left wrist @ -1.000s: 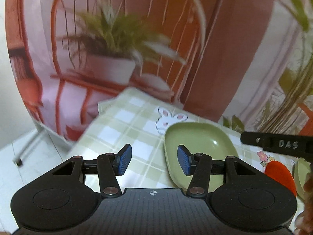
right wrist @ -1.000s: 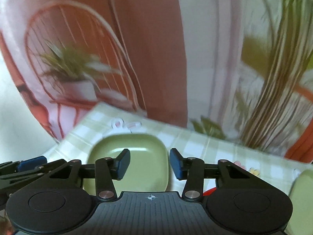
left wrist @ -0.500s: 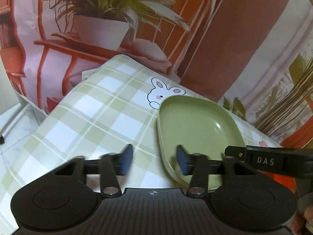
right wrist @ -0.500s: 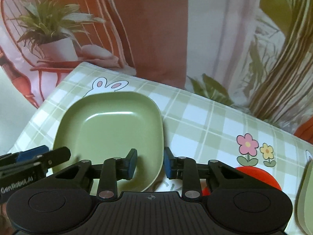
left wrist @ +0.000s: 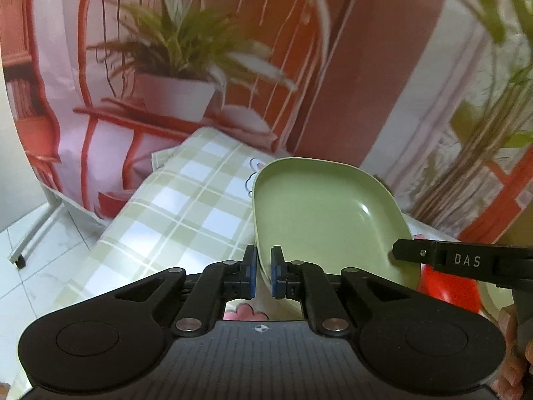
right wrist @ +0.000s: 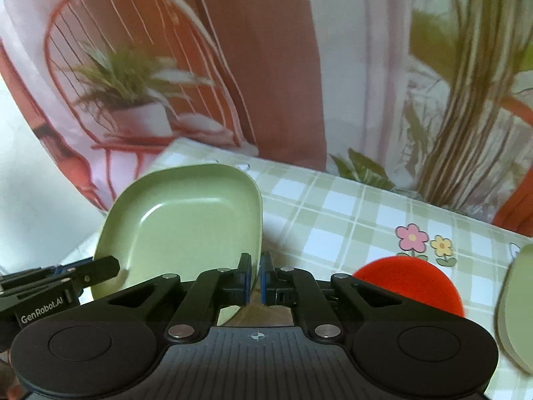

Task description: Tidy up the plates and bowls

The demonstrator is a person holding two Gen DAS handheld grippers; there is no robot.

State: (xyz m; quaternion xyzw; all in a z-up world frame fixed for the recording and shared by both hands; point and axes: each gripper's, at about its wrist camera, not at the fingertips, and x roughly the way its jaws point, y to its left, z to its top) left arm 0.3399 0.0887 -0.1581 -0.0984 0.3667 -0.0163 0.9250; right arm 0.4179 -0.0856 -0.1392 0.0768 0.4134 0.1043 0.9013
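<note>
We have our left gripper and right gripper both pinching the square pale-green plastic plate by opposite near rim edges, tilted above the green-checked surface.

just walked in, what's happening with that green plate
A person is holding one green plate with both handheld grippers at once. The left gripper is shut on its left rim, and the right gripper is shut on its right rim. The plate looks tilted and raised off the checked tablecloth. A red round thing lies on the cloth to the right, with another green dish at the far right edge.
</note>
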